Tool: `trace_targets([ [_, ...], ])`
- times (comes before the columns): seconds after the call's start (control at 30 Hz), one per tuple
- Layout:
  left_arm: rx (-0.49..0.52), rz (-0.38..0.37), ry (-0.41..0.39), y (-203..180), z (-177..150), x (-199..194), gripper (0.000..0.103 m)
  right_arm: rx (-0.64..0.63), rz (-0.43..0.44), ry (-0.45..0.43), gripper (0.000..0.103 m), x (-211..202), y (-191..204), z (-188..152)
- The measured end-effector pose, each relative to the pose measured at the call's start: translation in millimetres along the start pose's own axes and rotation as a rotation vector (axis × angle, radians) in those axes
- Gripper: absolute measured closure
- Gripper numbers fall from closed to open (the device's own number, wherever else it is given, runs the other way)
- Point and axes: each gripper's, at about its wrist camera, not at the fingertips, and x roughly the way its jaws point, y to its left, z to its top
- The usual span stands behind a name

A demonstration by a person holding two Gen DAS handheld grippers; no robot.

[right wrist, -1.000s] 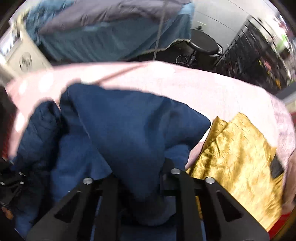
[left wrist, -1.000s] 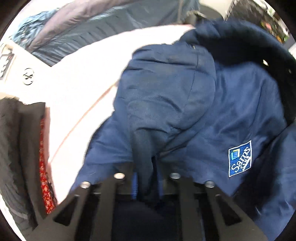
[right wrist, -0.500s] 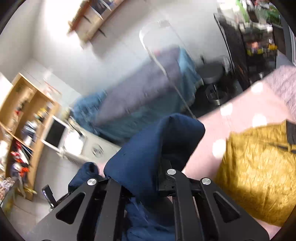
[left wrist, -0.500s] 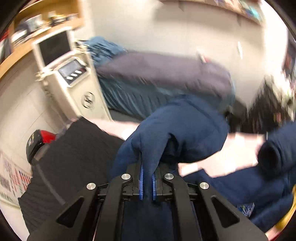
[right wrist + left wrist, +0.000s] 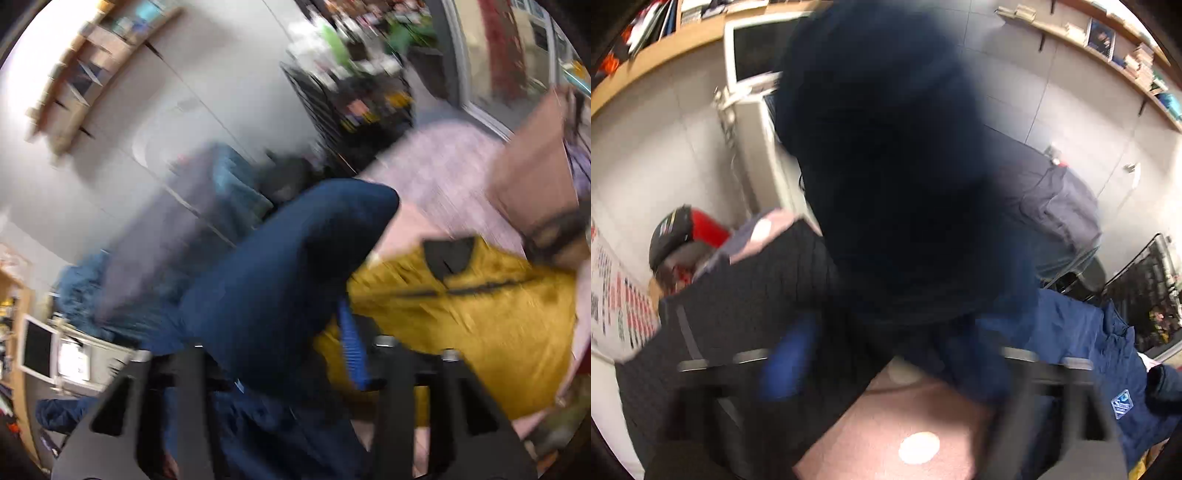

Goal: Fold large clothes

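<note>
A large navy jacket (image 5: 886,177) with a white-and-blue chest logo (image 5: 1121,402) hangs in the air over a pink dotted bed cover (image 5: 916,421). In the blurred left wrist view my left gripper (image 5: 886,365) has its jaws spread wide, and a dark fold of the jacket flies just above them. In the right wrist view my right gripper (image 5: 284,354) stands with its jaws apart, with a fold of the navy jacket (image 5: 280,280) lying between the blue pads (image 5: 351,350).
A mustard-yellow jacket (image 5: 480,295) lies on the pink cover to the right. A black quilted garment (image 5: 738,314) lies to the left. A white kiosk with a screen (image 5: 753,59), wall shelves and a black wire rack (image 5: 1152,288) stand behind.
Both grippers swung upward with the jacket. The left jaws, shut on a navy fold half a second ago, now stand wide apart; the right jaws have widened too.
</note>
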Motion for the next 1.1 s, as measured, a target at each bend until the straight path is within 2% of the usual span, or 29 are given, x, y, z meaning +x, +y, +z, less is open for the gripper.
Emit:
trace_targets([
  [0.07, 0.005, 0.015, 0.060, -4.1, -26.8, 15.8, 0.007, 0.036, -0.048, 0.029, 0.032, 16.1, -19.7, -20.0],
  [0.17, 0.045, -0.041, 0.137, -16.2, -66.0, 19.7, 0.007, 0.037, -0.112, 0.073, 0.032, 22.9, -50.5, -56.7],
  [0.2, 0.077, -0.069, 0.153, -20.7, -79.6, 21.4, 0.007, -0.006, -0.141, 0.086, 0.032, 24.5, -52.5, -72.0],
  [0.3, 0.269, -0.148, 0.194, -53.8, -132.6, 15.3, 0.007, -0.156, -0.205, 0.131, 0.032, 30.8, -49.1, -108.8],
  [0.37, 0.435, -0.197, 0.215, -86.8, -177.5, 6.2, 0.007, -0.261, -0.207, 0.164, 0.032, 34.6, -40.7, -133.0],
  [0.43, 0.562, -0.245, 0.245, -104.5, -215.0, 4.9, 0.007, -0.376, -0.191, 0.193, 0.032, 34.0, -33.5, -159.6],
  [0.5, 0.660, -0.282, 0.280, -120.7, -250.6, 1.5, 0.007, -0.522, -0.183, 0.227, 0.032, 37.1, -17.4, -189.3],
  [0.57, 0.714, -0.311, 0.326, -135.0, -280.5, 5.8, 0.007, -0.648, -0.179, 0.244, 0.032, 39.9, -8.9, -216.4],
  [0.63, 0.732, -0.353, 0.372, -141.2, -306.5, 8.3, 0.007, -0.736, -0.170, 0.276, 0.032, 41.6, -5.8, -244.6],
  [0.7, 0.746, -0.401, 0.430, -147.7, -333.6, 4.5, 0.007, -0.794, -0.196, 0.296, 0.032, 41.1, -7.6, -265.2],
  [0.8, 0.753, -0.451, 0.498, -155.1, -358.1, 7.7, 0.007, -0.798, -0.214, 0.291, 0.032, 37.6, -23.8, -278.1],
  [0.87, 0.757, -0.458, 0.534, -160.8, -373.5, 13.0, 0.007, -0.787, -0.236, 0.275, 0.032, 34.8, -40.4, -282.8],
  [1.0, 0.790, -0.449, 0.547, -181.7, -394.6, 22.3, 0.007, -0.782, -0.331, 0.278, 0.032, 43.1, -72.7, -285.1],
  [1.1, 0.832, -0.432, 0.491, -205.8, -407.1, 24.5, 0.007, -0.704, -0.324, 0.282, 0.032, 53.4, -96.8, -278.0],
])
